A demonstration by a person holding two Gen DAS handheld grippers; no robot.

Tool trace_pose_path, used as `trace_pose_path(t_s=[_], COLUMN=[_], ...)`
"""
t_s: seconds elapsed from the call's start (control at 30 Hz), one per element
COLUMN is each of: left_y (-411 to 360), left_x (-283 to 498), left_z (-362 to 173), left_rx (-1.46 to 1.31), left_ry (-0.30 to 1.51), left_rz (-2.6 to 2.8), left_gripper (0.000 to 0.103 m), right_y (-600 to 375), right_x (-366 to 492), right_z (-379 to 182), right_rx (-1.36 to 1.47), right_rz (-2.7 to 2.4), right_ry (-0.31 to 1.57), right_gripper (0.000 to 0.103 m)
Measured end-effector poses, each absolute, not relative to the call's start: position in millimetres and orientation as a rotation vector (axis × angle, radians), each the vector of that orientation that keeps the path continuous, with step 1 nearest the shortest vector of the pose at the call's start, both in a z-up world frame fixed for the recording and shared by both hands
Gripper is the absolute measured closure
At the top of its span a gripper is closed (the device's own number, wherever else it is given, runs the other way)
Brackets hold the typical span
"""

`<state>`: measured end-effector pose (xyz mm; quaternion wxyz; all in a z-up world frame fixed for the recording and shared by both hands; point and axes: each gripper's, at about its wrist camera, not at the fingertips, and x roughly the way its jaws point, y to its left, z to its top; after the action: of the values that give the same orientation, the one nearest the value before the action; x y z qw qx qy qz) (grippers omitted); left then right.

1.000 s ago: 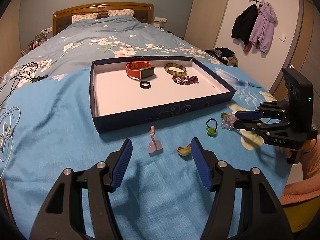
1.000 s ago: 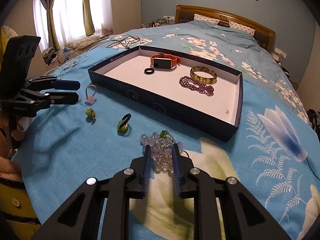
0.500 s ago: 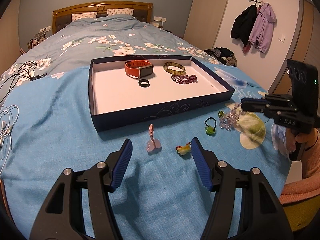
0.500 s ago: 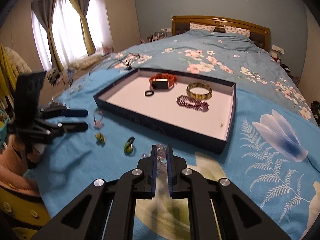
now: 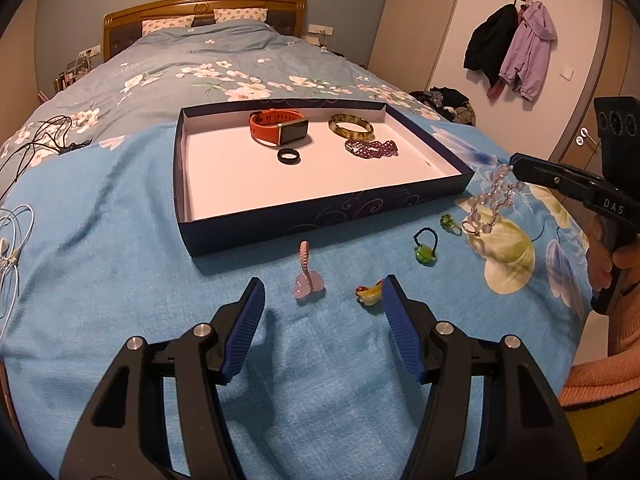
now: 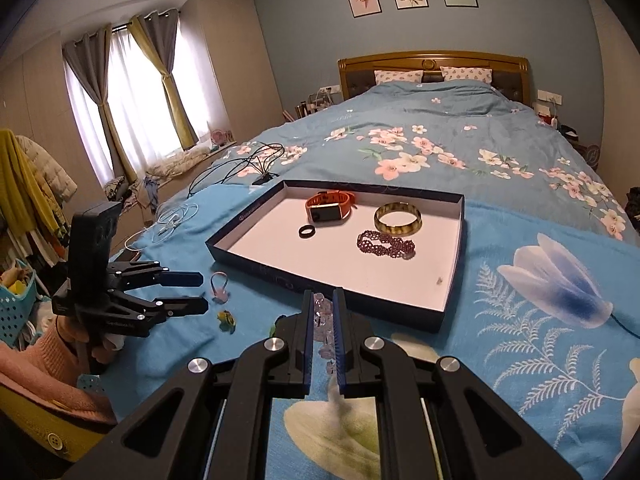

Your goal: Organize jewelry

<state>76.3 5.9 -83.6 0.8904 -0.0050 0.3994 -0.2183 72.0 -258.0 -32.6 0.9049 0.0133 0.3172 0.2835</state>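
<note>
A dark blue tray [image 5: 320, 220] [image 6: 400, 304] lies on the bed and holds an orange watch [image 5: 278, 126], a black ring [image 5: 289, 156], a gold bangle [image 5: 351, 126] and a purple bead bracelet [image 5: 372, 147]. My right gripper [image 6: 323, 308] [image 5: 516, 164] is shut on a clear bead bracelet [image 5: 490, 200] [image 6: 322, 320] that hangs above the blanket beside the tray's near right corner. My left gripper [image 5: 320, 304] is open and empty, low over a pink charm [image 5: 306, 286] and a yellow charm [image 5: 370, 294]. A green-bead hair tie [image 5: 425, 246] lies further right.
A small green bead [image 5: 447, 221] lies near the hanging bracelet. Black cables [image 5: 36, 140] and white earphones [image 5: 12, 240] lie on the left of the bed. Jackets [image 5: 516, 52] hang on the right wall. Window and clutter show in the right wrist view [image 6: 132, 92].
My right gripper closed on the clear bead bracelet and lifted it off the blanket, toward the tray's corner. The left gripper stayed nearly still and open.
</note>
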Motion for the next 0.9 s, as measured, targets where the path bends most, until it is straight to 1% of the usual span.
trace_pose_path(t_s=[0.23, 0.37, 0.6, 0.63, 0.8, 0.83, 0.9], left_y=[6.2, 5.8, 2.2, 1.4, 0.2, 0.4, 1.2], left_x=[79.9, 85.7, 94.4, 95.6, 99.2, 99.9, 99.8], left_z=[-88.7, -92.5, -95.8, -96.1, -96.7, -96.9, -96.9], left_rx=[-0.006, 0.001, 0.020, 0.024, 0.045, 0.043, 0.040], left_ry=[0.855, 0.880, 0.902, 0.904, 0.906, 0.908, 0.906], left_rz=[-0.450, -0.440, -0.435, -0.432, -0.418, -0.417, -0.416], left_gripper=[0.046, 0.053, 0.061, 0.063, 0.081, 0.084, 0.084], right_y=[-260.5, -259.1, -256.9, -256.6, -254.7, -254.4, -254.2], right_x=[70.4, 70.0, 69.9, 70.0, 71.0, 71.4, 71.7], right_z=[-32.4, -34.2, -35.6, -35.1, -34.2, -34.4, -34.2], right_rx=[0.049, 0.053, 0.063, 0.064, 0.064, 0.064, 0.065], right_rz=[0.591, 0.597, 0.604, 0.605, 0.609, 0.610, 0.610], right_ry=[0.655, 0.659, 0.659, 0.657, 0.649, 0.649, 0.649], right_gripper=[0.095, 0.095, 0.095, 0.095, 0.095, 0.095, 0.095])
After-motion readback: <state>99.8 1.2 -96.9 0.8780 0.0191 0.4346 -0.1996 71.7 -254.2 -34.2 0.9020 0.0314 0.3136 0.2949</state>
